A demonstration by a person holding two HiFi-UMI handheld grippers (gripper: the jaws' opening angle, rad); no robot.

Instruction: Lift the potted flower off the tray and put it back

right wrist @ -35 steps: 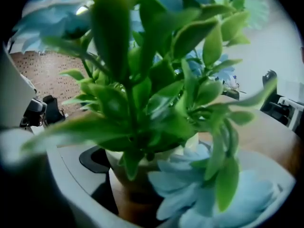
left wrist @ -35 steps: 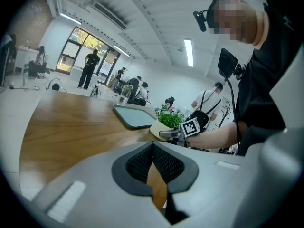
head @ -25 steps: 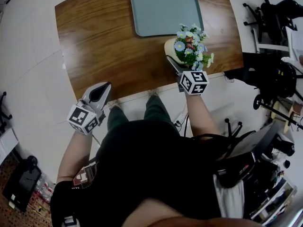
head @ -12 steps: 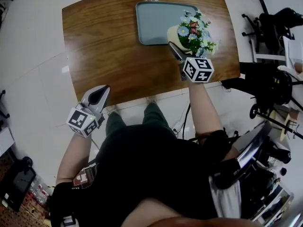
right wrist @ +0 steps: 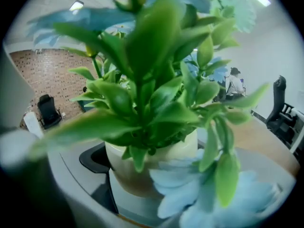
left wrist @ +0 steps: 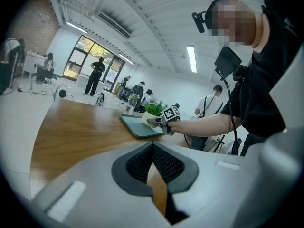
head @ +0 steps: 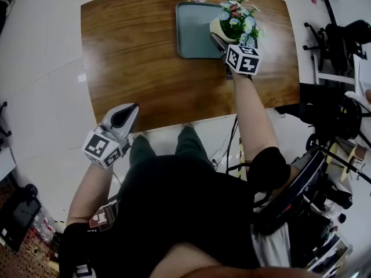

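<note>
The potted flower (head: 235,25), above the bench (head: 145,68), is gripped at the right edge of the tray (head: 194,33) by the spread fingers of the right gripper (head: 219,38). Setting down and release are judged left. The left gripper (head: 127,112) is kept well apart from the tray, its fingers closed and empty. The pot between the fingers is shown only by the right gripper view.

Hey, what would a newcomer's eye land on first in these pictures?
The cream pot of blue and white flowers stands out, gripped in the right gripper at the right edge of the grey-green tray on the far side of the brown wooden table. The left gripper hangs shut and empty by the table's near left corner.
</note>
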